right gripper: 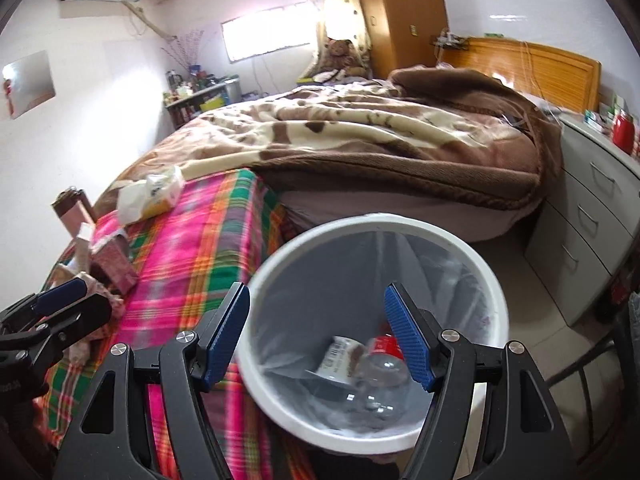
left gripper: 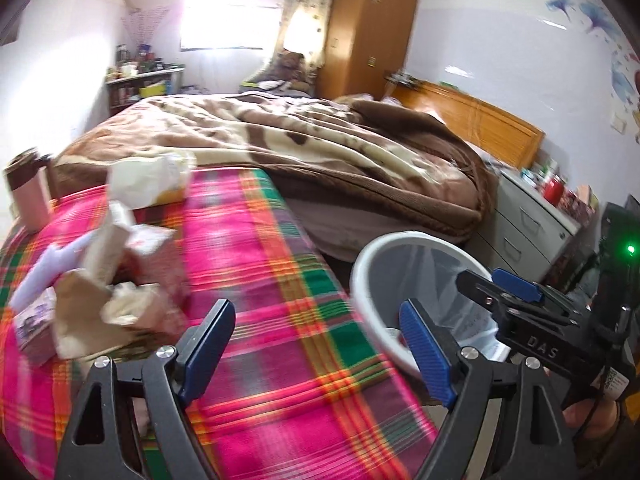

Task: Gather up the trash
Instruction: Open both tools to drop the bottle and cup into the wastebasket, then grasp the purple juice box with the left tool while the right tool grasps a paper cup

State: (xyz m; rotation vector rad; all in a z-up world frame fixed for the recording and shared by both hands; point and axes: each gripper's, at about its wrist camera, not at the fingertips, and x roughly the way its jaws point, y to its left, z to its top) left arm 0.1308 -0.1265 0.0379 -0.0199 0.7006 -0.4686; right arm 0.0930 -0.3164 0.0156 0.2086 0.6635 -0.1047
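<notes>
A white trash bin (right gripper: pixel 494 280) with a clear liner stands on the floor beside a table with a pink plaid cloth (left gripper: pixel 256 264). Inside the bin lie a clear plastic bottle (right gripper: pixel 380 376) with a red label and a small labelled cup (right gripper: pixel 340 360). My right gripper (right gripper: pixel 320 340) is open and empty, held over the bin's mouth. My left gripper (left gripper: pixel 316 344) is open and empty above the cloth's right part, with the bin (left gripper: pixel 362 276) to its right. Crumpled paper and small cartons (left gripper: pixel 100 280) lie on the cloth at the left.
A tissue pack (left gripper: pixel 152 180) and a pink tumbler (left gripper: pixel 28 192) stand at the table's far side. A bed with a brown blanket (left gripper: pixel 320 148) lies behind. A grey drawer unit (right gripper: pixel 592 240) stands right of the bin. A wooden wardrobe (left gripper: pixel 372 28) stands at the back.
</notes>
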